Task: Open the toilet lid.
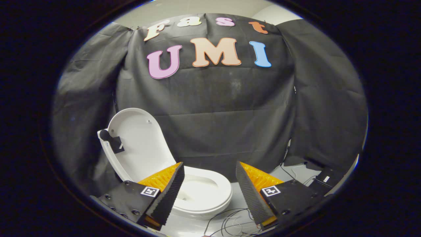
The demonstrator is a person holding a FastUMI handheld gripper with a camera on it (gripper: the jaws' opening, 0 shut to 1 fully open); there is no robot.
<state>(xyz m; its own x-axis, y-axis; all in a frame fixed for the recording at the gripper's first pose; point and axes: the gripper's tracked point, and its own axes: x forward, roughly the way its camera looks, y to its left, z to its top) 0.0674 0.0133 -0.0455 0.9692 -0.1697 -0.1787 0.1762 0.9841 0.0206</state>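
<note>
the toilet lid (136, 141) is white and smooth, and it stands up, leaning back against the black cloth wall (210, 115). it has a small black knob (110, 140) stuck on its edge. below it the white toilet seat (205, 192) lies flat around the bowl, just ahead of the fingers and a bit to their left. the gripper (209, 179) has its two fingers spread wide apart and they hold nothing. thin black wires (227, 220) lie on the pale floor (236, 197) between the fingers
</note>
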